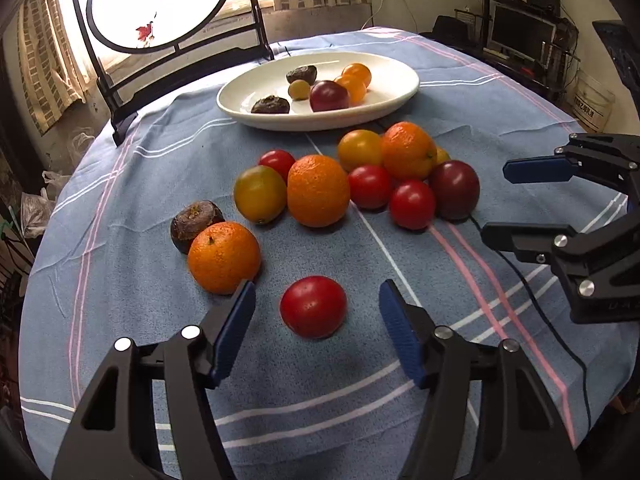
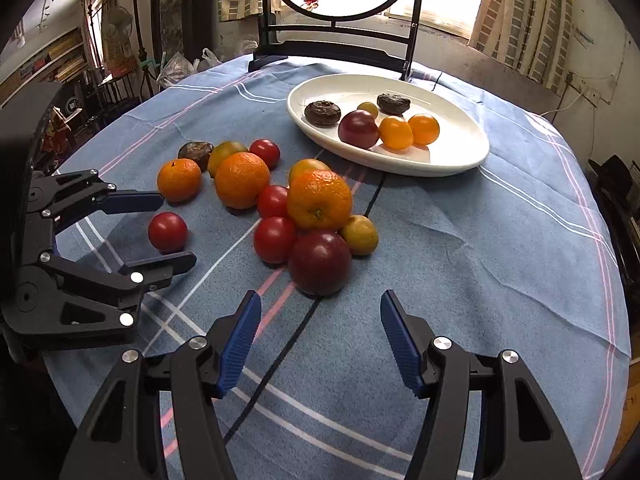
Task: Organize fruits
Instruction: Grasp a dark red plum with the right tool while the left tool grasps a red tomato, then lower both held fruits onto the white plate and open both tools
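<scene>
A lone red tomato point(image 1: 313, 306) lies on the blue cloth between the fingers of my left gripper point(image 1: 317, 292), which is open; its blue pads stand clear of the tomato on both sides. The right wrist view shows the same tomato point(image 2: 167, 232) inside the left gripper point(image 2: 176, 229). My right gripper point(image 2: 321, 298) is open and empty, with a dark red plum point(image 2: 320, 262) just beyond its tips. A white oval plate point(image 1: 320, 122) at the back holds several small fruits. Oranges point(image 1: 319, 190), tomatoes and yellow fruits sit piled mid-table.
An orange point(image 1: 224, 258) and a dark wrinkled fruit point(image 1: 192, 222) lie just beyond the left finger. My right gripper point(image 1: 495, 202) reaches in from the right edge. A black framed round screen point(image 1: 160, 4) stands behind the plate. A black cable point(image 2: 280, 360) crosses the cloth.
</scene>
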Tool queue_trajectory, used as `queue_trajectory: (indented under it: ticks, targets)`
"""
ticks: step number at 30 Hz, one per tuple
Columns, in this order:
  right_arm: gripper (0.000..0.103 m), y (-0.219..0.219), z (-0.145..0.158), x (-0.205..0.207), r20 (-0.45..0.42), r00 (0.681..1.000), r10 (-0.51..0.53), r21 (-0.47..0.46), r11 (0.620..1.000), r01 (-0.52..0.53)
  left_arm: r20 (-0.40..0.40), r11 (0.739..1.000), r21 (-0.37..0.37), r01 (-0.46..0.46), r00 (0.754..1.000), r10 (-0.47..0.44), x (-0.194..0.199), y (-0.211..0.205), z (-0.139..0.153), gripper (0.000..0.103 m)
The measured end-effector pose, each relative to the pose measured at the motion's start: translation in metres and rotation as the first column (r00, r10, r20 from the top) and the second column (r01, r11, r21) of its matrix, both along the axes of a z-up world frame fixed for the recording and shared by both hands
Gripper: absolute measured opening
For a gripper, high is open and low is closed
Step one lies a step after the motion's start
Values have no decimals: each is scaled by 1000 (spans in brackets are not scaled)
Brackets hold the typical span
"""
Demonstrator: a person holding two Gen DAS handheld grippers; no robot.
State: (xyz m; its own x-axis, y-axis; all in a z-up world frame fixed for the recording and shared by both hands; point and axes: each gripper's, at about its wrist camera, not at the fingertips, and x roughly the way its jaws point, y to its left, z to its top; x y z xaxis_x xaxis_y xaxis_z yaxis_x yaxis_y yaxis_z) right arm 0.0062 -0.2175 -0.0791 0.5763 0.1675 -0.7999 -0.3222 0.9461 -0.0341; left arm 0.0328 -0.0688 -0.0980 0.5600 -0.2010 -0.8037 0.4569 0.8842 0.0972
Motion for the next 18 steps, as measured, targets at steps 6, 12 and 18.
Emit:
queue_trajectory:
  ticks: [6, 12, 18]
  targets:
    - [62, 6, -8, 22, -26, 1000, -6, -4, 1000, 6, -38, 1000, -19, 6, 999, -7, 9, -1, -2, 34]
    - [38, 8, -12, 24, -37, 999, 28, -11, 1000, -28, -25, 1000, -8, 11, 1000, -11, 6, -2, 1, 31]
    - [38, -3, 4, 11, -2, 1000, 19, 30, 999, -19, 43, 999, -34, 28, 999, -26, -2, -2, 27, 31]
